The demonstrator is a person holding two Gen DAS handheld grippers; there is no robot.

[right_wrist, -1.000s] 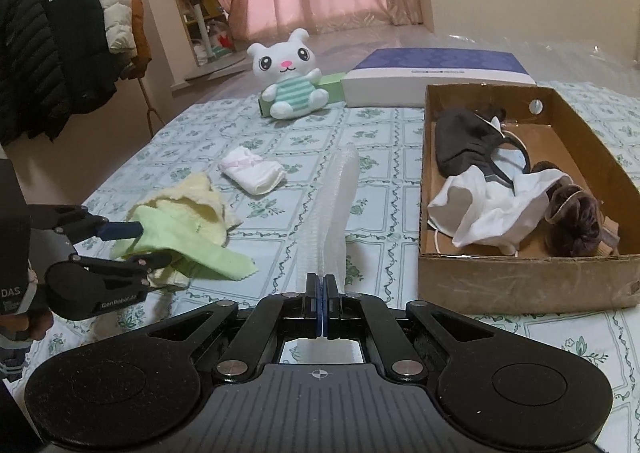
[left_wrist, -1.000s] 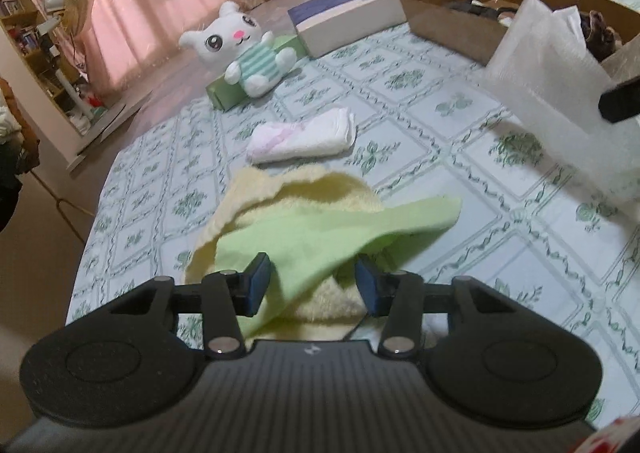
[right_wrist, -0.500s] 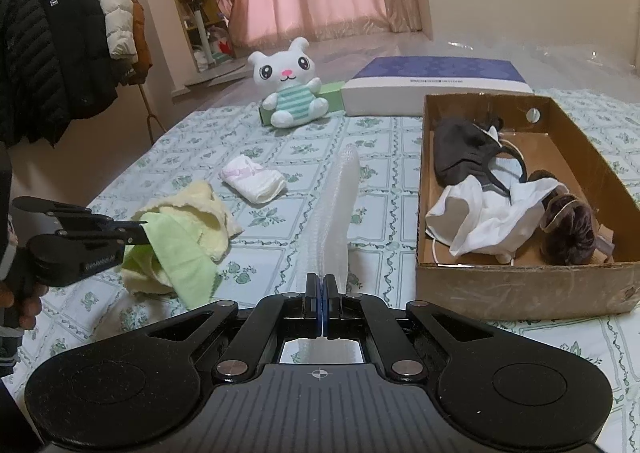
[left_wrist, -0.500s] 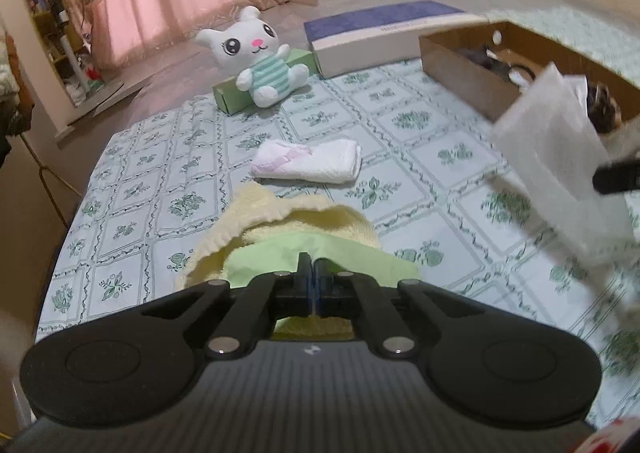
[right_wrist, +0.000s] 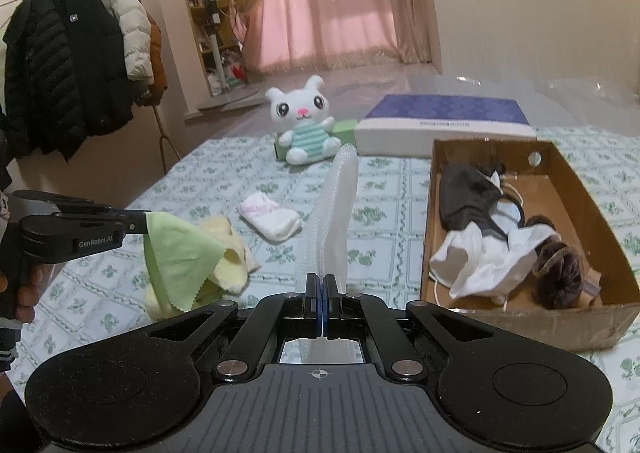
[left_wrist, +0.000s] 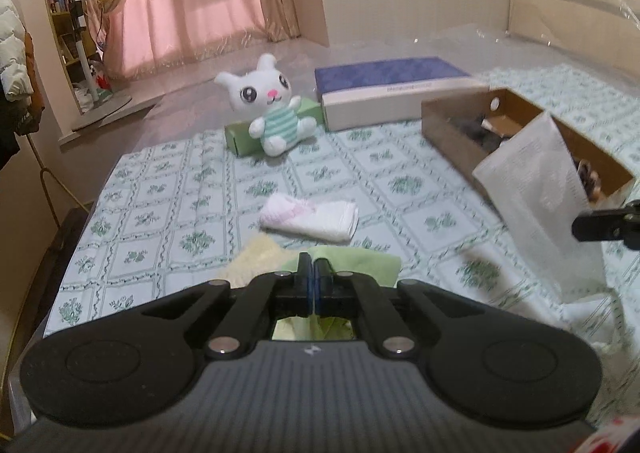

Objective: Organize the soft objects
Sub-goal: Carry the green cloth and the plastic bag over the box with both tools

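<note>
While the left gripper (right_wrist: 134, 227) is pinching a corner of the green cloth (right_wrist: 180, 261) in closed fingers, the cloth is hanging down over the yellow towel (right_wrist: 234, 253) near the bed's (right_wrist: 224, 157) left edge. Closed likewise, the right gripper (right_wrist: 322, 285) is clamping the white mesh sleeve (right_wrist: 332, 213), which is standing up along its fingers. Outward to the right, the cardboard box (right_wrist: 520, 321) is lying much nearer that hand, well apart from the cloth.
</note>
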